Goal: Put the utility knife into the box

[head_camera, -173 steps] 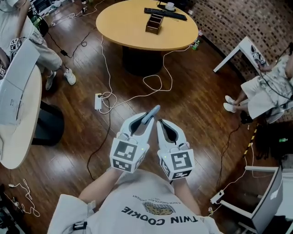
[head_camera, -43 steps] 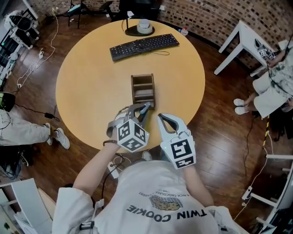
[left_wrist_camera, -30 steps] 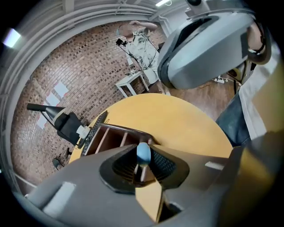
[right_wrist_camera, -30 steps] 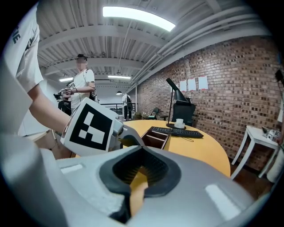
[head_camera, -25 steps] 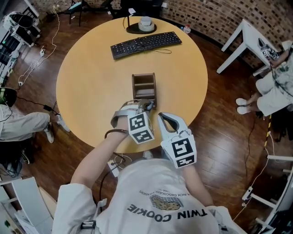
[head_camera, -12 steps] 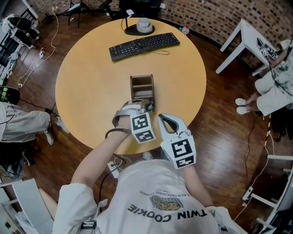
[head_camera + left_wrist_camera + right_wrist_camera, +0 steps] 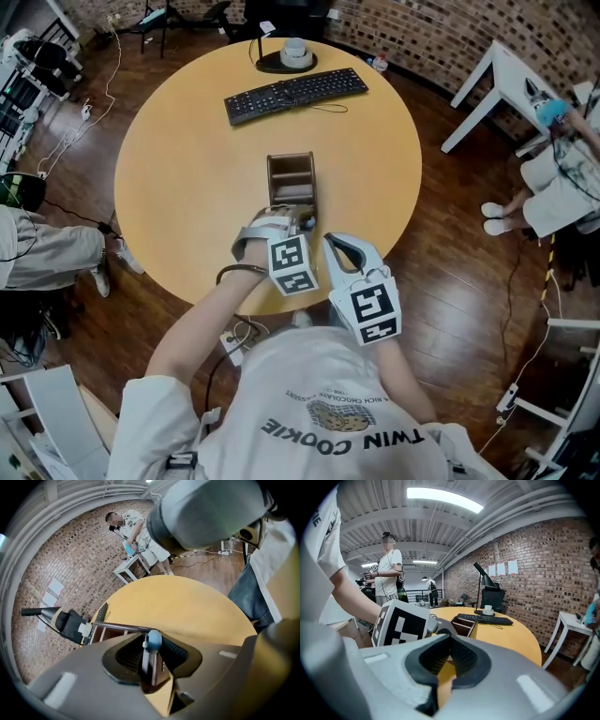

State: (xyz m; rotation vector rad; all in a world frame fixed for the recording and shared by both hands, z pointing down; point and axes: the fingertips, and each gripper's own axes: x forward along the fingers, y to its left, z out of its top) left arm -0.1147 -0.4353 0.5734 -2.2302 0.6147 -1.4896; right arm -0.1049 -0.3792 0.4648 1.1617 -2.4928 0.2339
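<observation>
Two grippers, one brown wooden box (image 7: 292,157), round yellow surface (image 7: 187,169).
The left gripper (image 7: 298,218) just spread its jaws, dark blue-tipped utility knife (image 7: 152,660) loose between them at box's near end; right gripper (image 7: 335,246) jaws together, empty.

My left gripper (image 7: 293,217) and right gripper (image 7: 330,242) are pale grey shells with black ribbed pads (image 7: 466,657), each with a black-and-white marker cube (image 7: 373,314). I'm in a white short-sleeved tee (image 7: 319,412) with dark lettering.
</observation>
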